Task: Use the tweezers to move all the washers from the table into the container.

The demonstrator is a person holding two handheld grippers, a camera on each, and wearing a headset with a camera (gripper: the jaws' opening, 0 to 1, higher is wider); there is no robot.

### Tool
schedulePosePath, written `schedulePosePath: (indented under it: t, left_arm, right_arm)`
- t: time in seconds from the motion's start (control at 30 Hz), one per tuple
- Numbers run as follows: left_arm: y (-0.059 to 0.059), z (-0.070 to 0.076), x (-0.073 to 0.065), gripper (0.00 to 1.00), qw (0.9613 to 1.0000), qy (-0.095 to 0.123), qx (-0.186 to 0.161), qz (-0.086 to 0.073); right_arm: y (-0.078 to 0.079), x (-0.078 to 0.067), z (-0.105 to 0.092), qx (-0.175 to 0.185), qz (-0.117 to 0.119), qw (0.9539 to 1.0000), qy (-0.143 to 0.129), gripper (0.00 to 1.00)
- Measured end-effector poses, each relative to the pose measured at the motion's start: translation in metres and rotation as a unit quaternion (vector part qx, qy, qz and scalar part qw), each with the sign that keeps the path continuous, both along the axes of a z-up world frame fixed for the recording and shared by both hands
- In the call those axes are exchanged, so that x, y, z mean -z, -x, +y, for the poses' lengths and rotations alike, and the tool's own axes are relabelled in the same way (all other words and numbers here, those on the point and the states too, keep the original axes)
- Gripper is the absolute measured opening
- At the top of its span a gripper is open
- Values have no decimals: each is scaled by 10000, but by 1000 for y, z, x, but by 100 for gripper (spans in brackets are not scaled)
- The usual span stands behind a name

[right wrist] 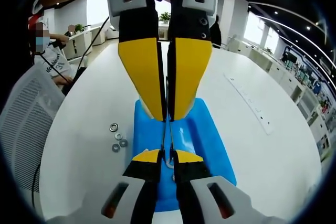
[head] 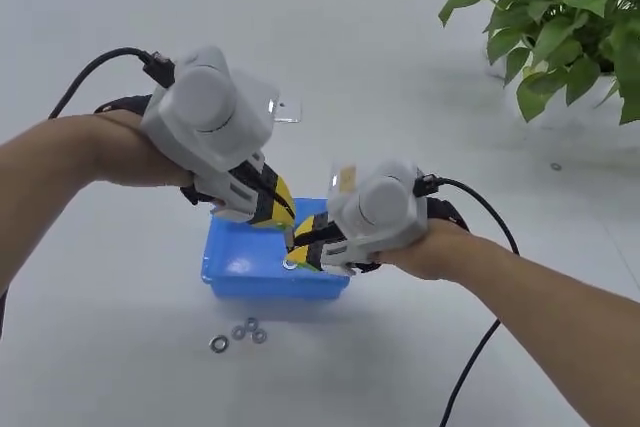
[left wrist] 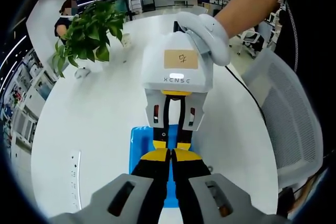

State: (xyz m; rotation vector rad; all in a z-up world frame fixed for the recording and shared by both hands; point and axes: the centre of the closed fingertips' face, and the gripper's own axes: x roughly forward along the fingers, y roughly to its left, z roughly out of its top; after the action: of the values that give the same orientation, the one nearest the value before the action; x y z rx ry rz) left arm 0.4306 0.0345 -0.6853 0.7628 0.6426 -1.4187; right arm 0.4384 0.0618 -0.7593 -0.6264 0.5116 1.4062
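Between the right gripper's (right wrist: 168,156) fingers runs the thin metal strip of the tweezers (right wrist: 167,132). I see those fingers pressed together on it with only a hairline gap. Just ahead of them, tip to tip, the left gripper's (right wrist: 167,111) yellow fingers are likewise pinched shut on the tweezers' other end. Directly beneath both sets of fingers sits the blue container (head: 235,257) on the white bench (head: 400,67). On its floor, right under the right fingers, lies a small pale ring (head: 290,265); I cannot tell for sure that it is a washer. To the left of my right fingers, just outside the container wall, a small cluster of washers (right wrist: 116,140) rests on the bench, close together.
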Motion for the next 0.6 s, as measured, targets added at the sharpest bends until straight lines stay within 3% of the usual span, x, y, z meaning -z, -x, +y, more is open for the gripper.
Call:
schedulePosePath:
  t: [0.6]
  left_arm:
    - [19,6,-21,5,10000,-43,-36,-81]
  right_arm:
    - [16,-21,3,7,-134,9999,-60,11]
